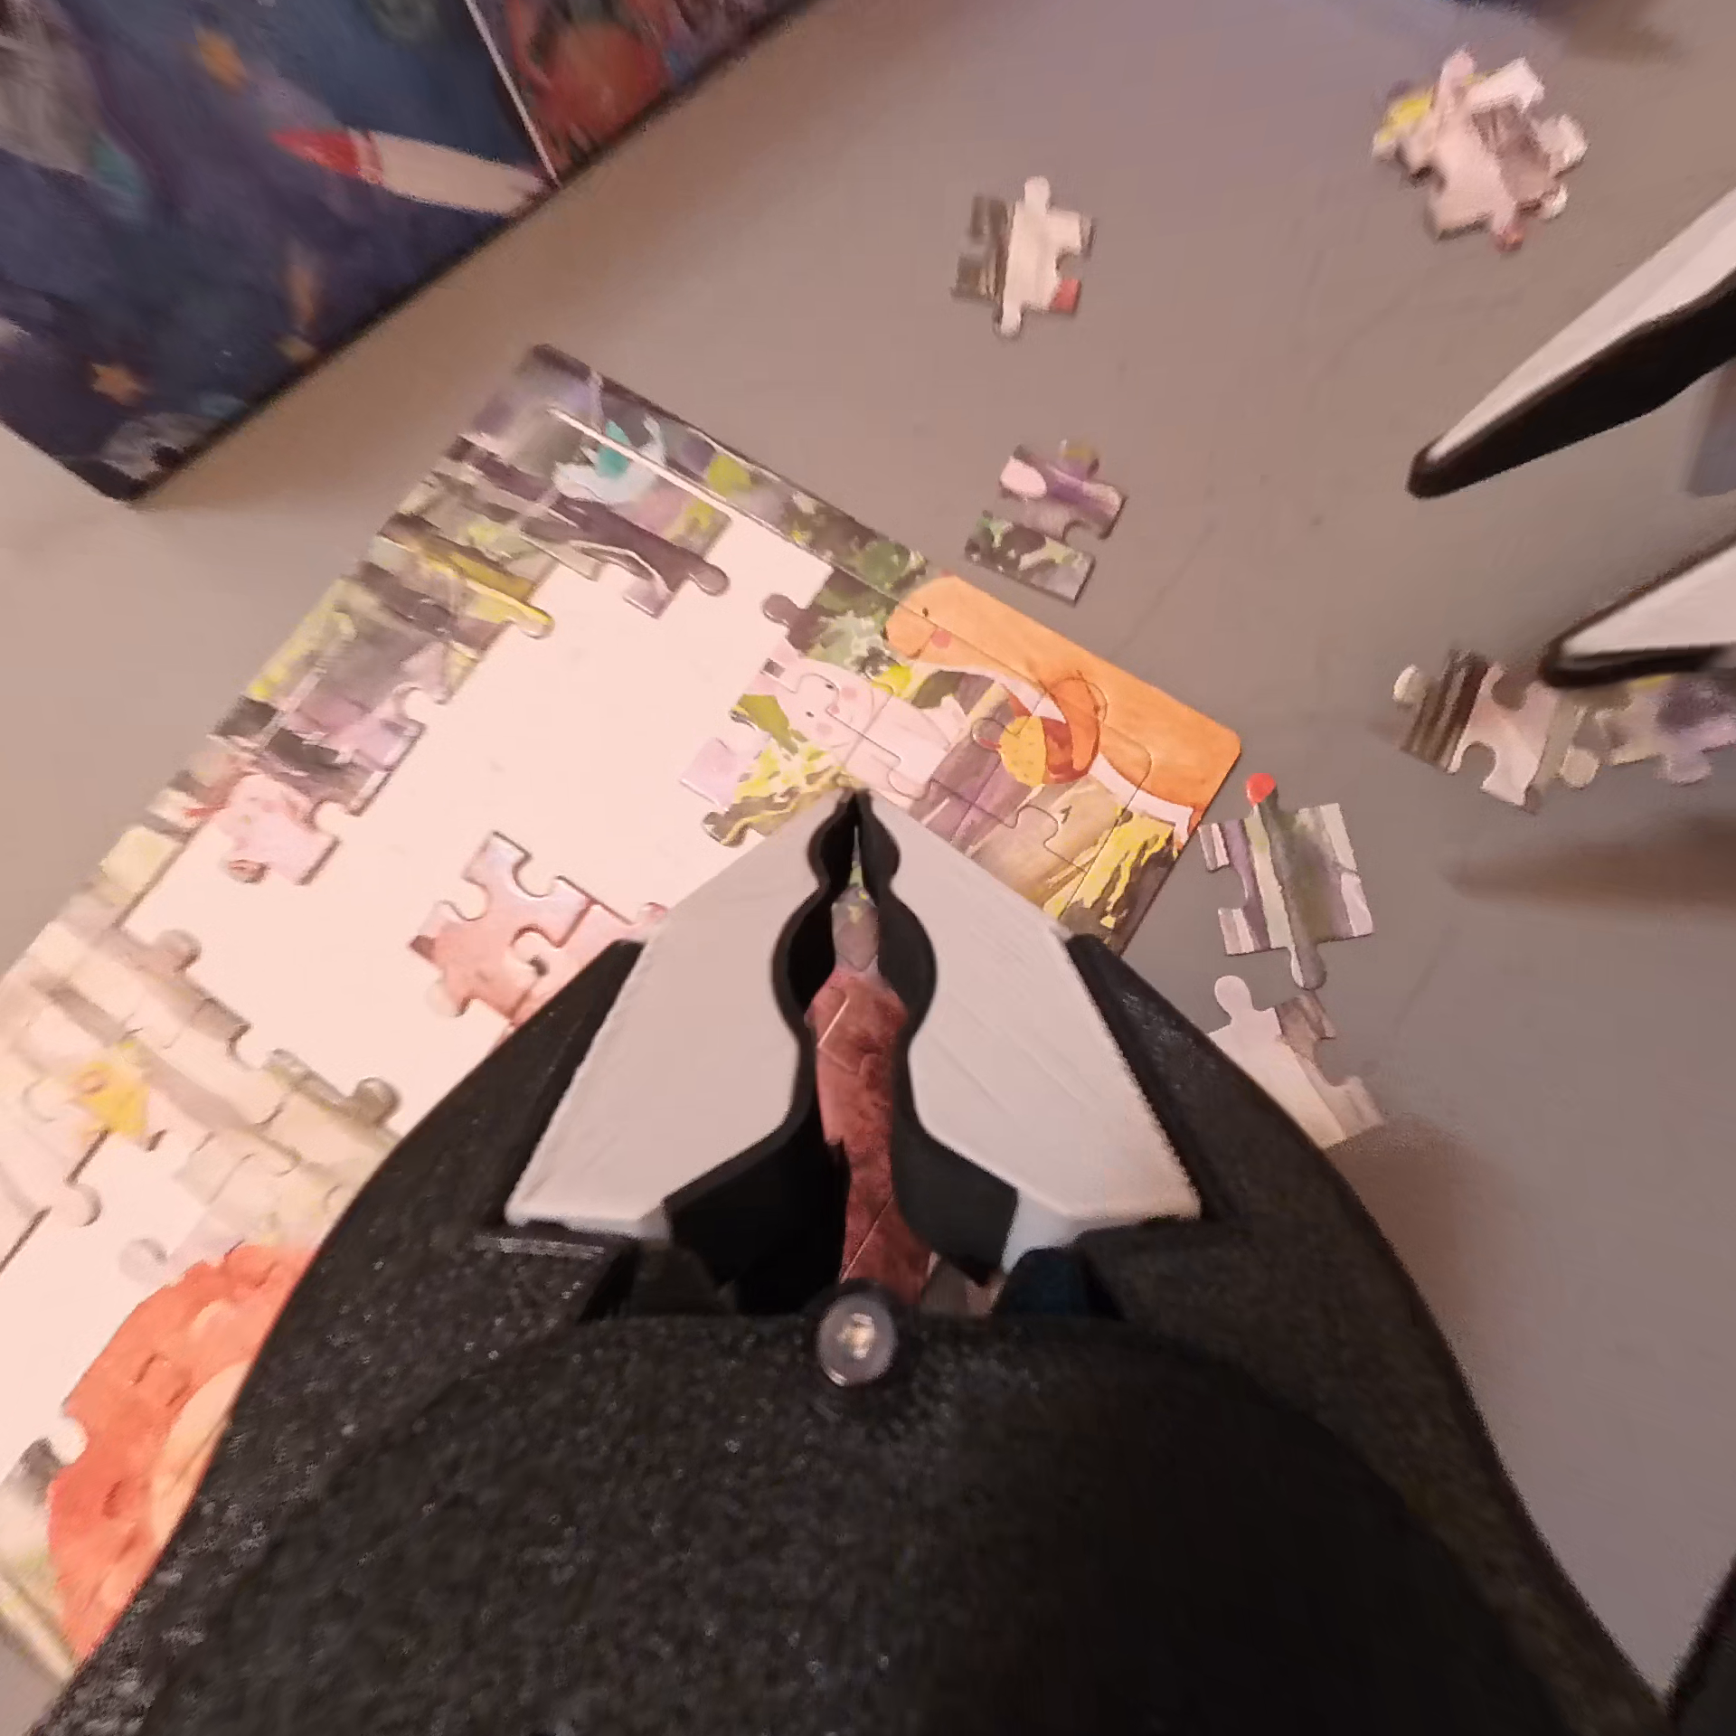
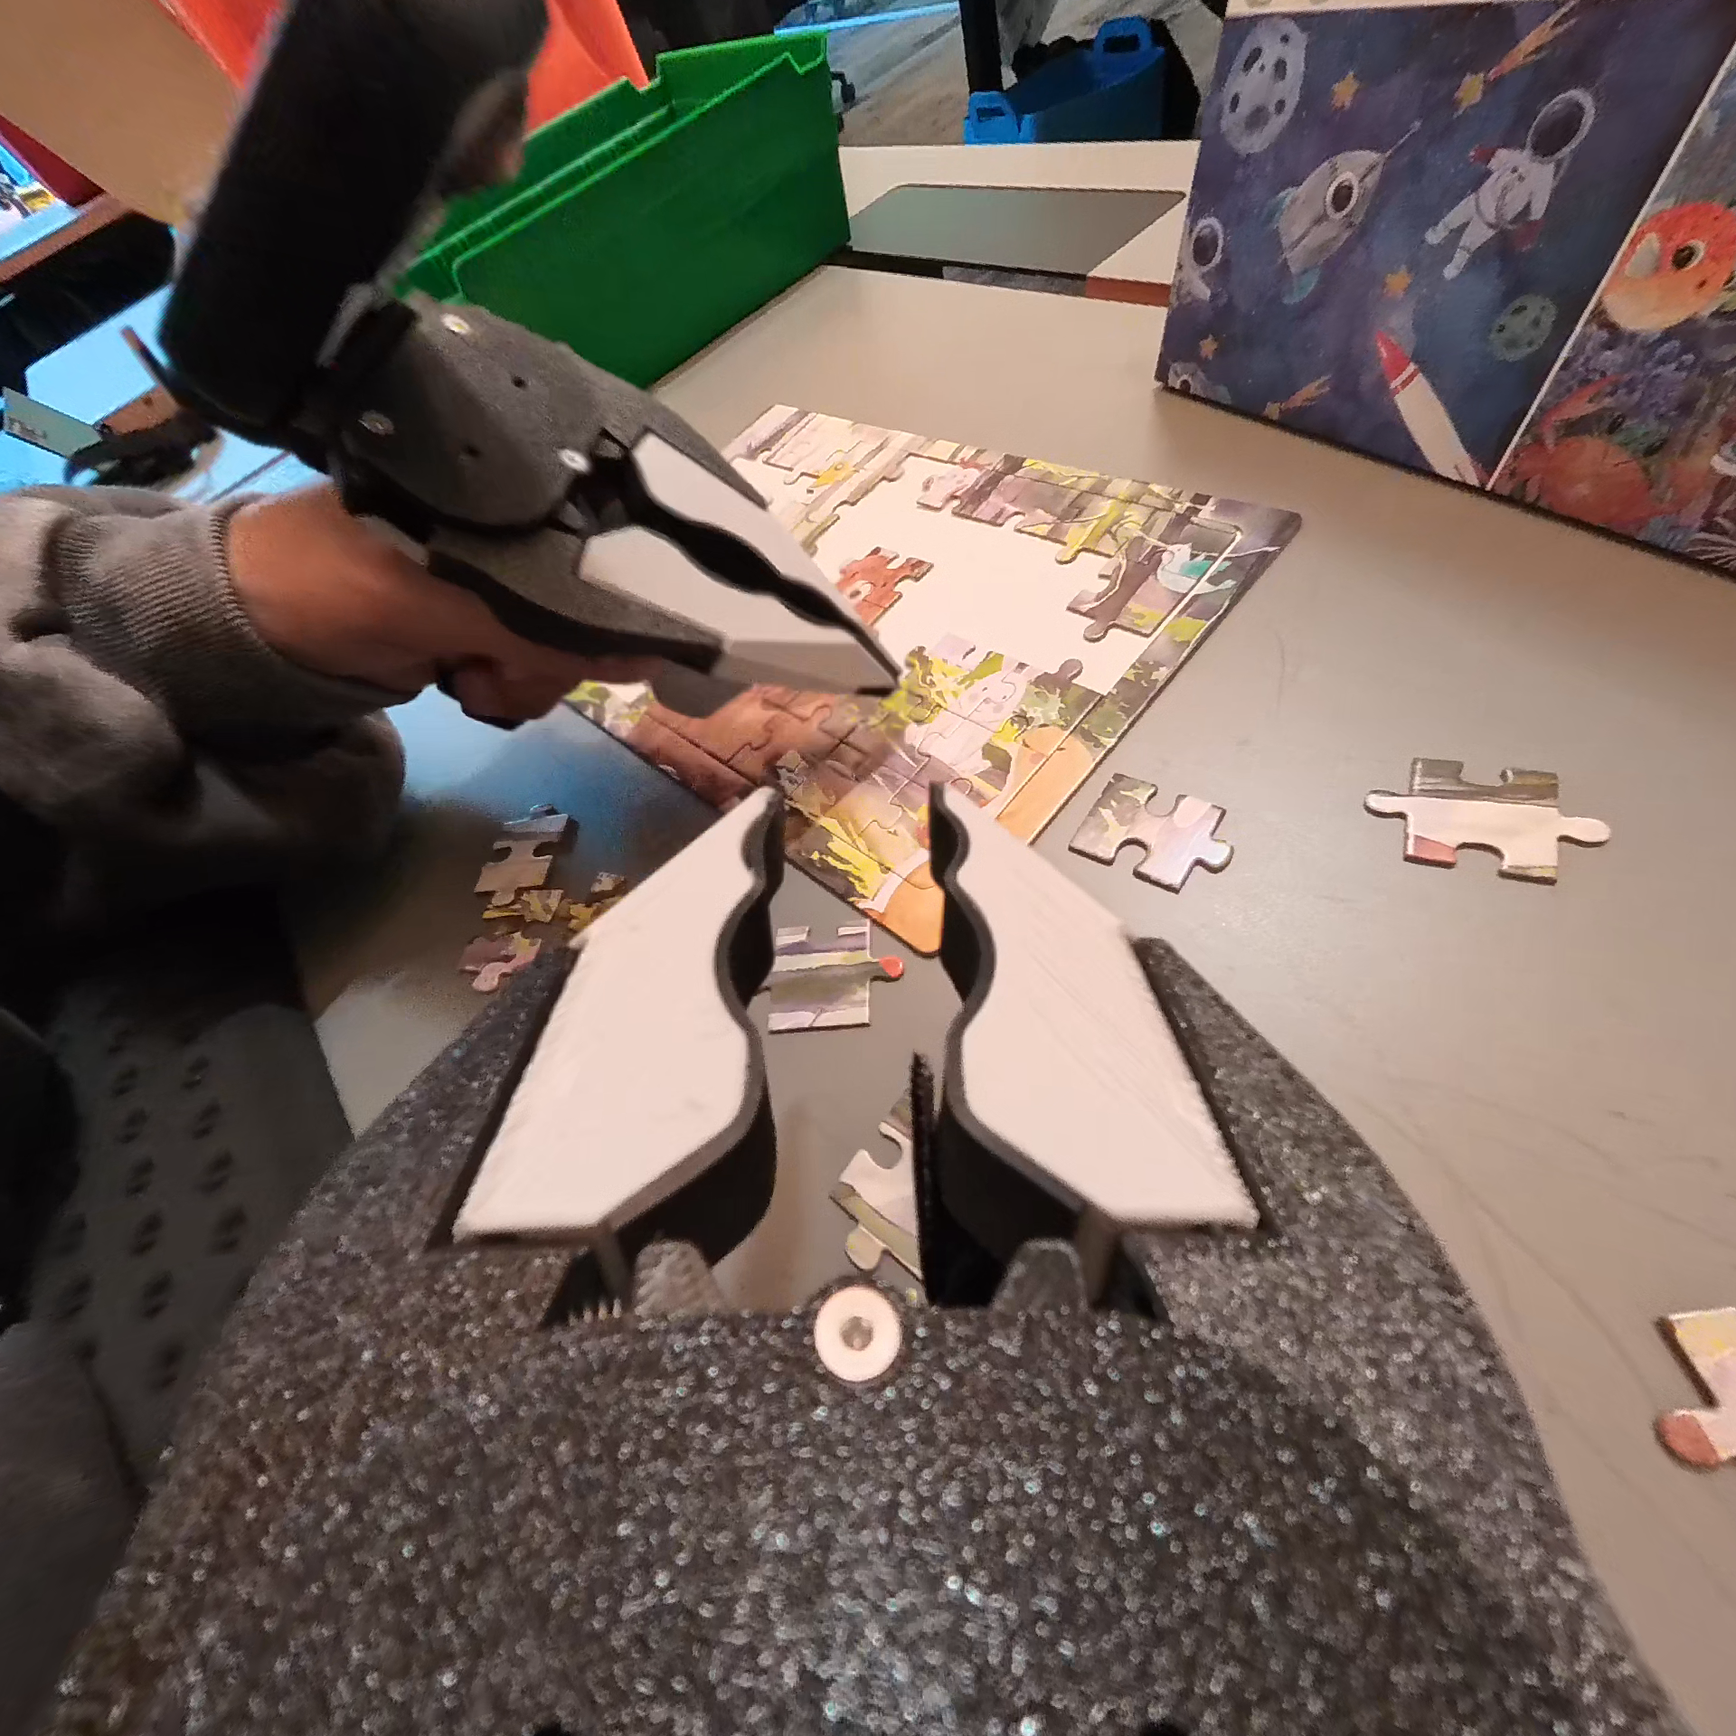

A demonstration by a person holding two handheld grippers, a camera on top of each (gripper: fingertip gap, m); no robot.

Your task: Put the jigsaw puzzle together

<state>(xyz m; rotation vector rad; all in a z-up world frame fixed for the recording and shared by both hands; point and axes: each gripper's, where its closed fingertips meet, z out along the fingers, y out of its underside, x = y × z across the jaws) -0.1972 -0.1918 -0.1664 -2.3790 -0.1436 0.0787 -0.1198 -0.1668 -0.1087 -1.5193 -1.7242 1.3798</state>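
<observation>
Nearest in the right wrist view, the black right gripper (image 2: 855, 813) with pale grey fingers hangs over the grey bench (image 2: 1409, 939), its jaws parted and holding nothing. Under it, just beside the near corner of the flat, partly assembled cardboard jigsaw puzzle (image 2: 986, 582), lies a loose striped puzzle piece with a red dot (image 2: 827, 977). Another pale loose piece (image 2: 878, 1193) lies closer still, half hidden by the right finger.

A greenish loose piece (image 2: 1151, 831) and a long grey loose piece (image 2: 1489, 817) rest on the bench beside the puzzle's right edge. A small scatter of pieces (image 2: 526, 902) lies by the puzzle's near left side.

The left gripper (image 1: 855, 806), held by a person's hand (image 2: 376, 601) in a grey sleeve, points down over the puzzle's near edge. Its jaws are closed tip to tip, and whether they pinch anything cannot be told.

The puzzle's middle is bare white. Beyond the puzzle stands a dark blue picture box with rockets and stars (image 2: 1409, 235), and to its far left a green plastic bin (image 2: 658, 216).
</observation>
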